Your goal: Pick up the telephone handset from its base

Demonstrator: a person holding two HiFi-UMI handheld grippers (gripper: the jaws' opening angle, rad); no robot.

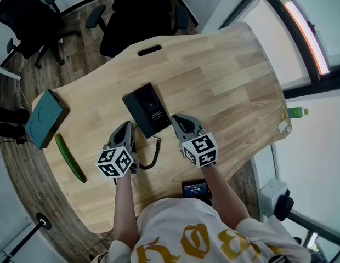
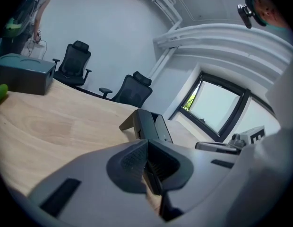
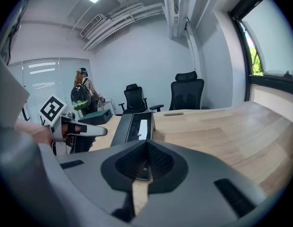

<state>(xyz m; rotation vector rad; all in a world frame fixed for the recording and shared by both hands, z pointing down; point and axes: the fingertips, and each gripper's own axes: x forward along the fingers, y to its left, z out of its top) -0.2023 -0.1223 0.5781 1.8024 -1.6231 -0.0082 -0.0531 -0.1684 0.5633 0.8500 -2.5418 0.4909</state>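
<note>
A black telephone (image 1: 147,109) lies on the wooden table (image 1: 225,86), its handset resting on the base, and a coiled black cord (image 1: 153,156) trails from its near end. My left gripper (image 1: 125,131) is just left of the phone's near corner, jaws shut and empty. My right gripper (image 1: 179,120) is just right of that end, also shut and empty. The left gripper view shows the phone (image 2: 149,125) straight beyond my left gripper (image 2: 147,143). The right gripper view shows the phone (image 3: 134,128) ahead of my right gripper (image 3: 146,144).
A teal box (image 1: 46,118) and a long green object (image 1: 69,158) lie at the table's left edge. Black office chairs (image 1: 138,15) stand behind the far edge. A small screen device (image 1: 195,189) sits at the near edge. A person with a backpack (image 3: 81,98) stands far off.
</note>
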